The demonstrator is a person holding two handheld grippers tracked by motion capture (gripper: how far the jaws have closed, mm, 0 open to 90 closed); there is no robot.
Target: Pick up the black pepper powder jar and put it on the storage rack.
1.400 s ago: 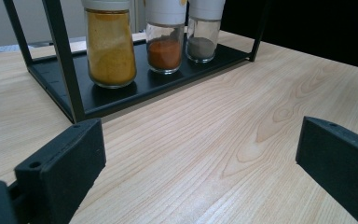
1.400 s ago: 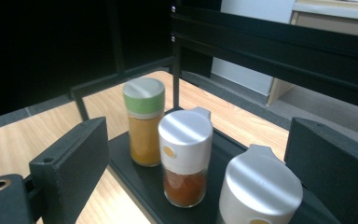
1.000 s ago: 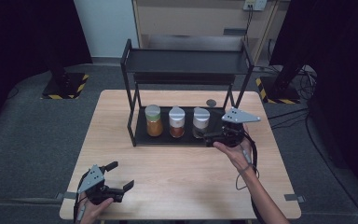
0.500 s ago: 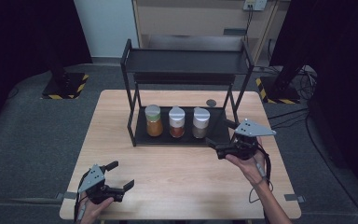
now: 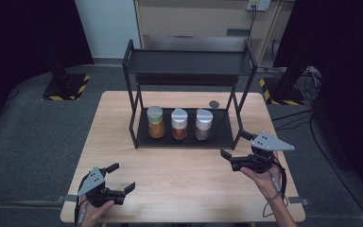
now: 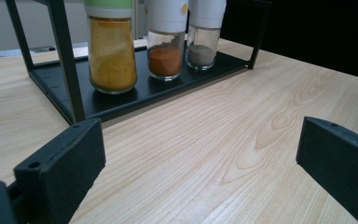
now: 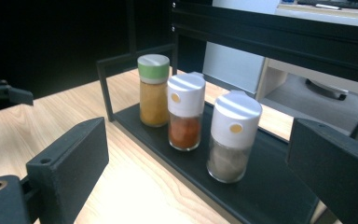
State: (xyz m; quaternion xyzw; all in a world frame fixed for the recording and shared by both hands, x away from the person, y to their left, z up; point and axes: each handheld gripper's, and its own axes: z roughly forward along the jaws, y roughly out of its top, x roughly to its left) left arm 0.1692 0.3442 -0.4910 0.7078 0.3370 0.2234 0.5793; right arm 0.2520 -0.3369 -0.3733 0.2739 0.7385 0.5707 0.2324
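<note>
three spice jars stand in a row on the bottom tray of a black two-tier rack (image 5: 189,61) at the back of the wooden worktop (image 5: 179,175). from the person's left they are a green-capped jar (image 5: 155,122) of yellow powder, a white-capped jar (image 5: 179,124) of reddish powder, and a second white-capped jar (image 5: 203,125) of grey powder. all three are upright and close together but apart from one another.

the right claw (image 5: 238,144), with a grey three-cornered plate on top, hovers just off the rack's front right corner, jaws spread wide with nothing between them. in the right gripper view the grey-powder jar is the nearest of the three, standing between the two jaws but farther off and untouched.

the left claw (image 5: 123,177) sits near the front left edge of the worktop, well apart from the rack, also spread open and empty. a small dark round object (image 5: 213,103) lies on the worktop behind the rack.
</note>
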